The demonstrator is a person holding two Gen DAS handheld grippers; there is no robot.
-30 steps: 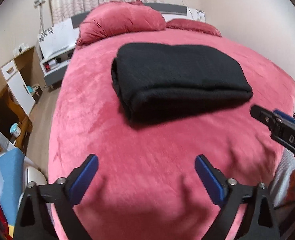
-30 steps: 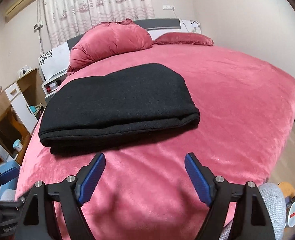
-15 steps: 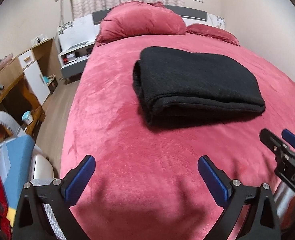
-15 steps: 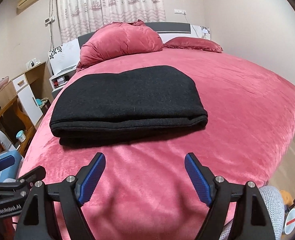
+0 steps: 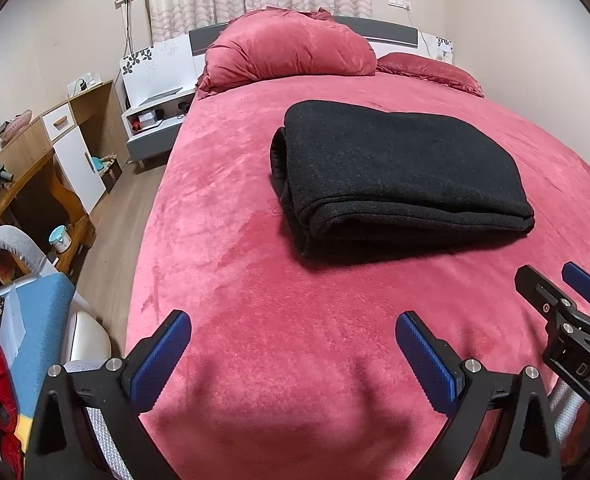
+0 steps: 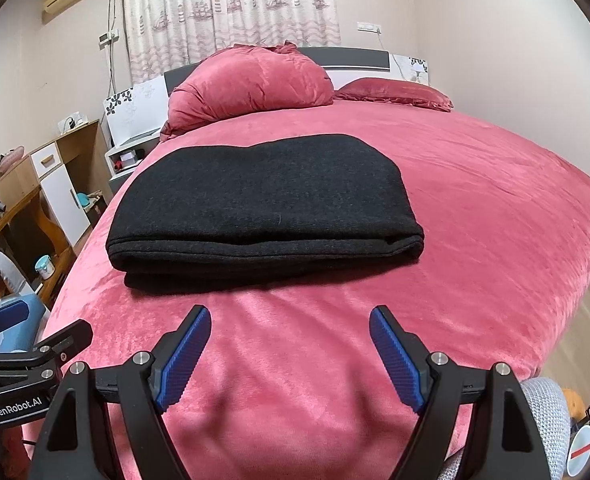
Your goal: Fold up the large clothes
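Folded black garment point(image 6: 263, 200) lies on the bed point(image 6: 495, 216); both hand-held grippers point(image 5: 295, 354) point(image 6: 289, 344) gape apart, empty.

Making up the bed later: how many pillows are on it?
2: a big puffed pillow at the headboard, and a flatter pillow to its right. Others may hide behind them.
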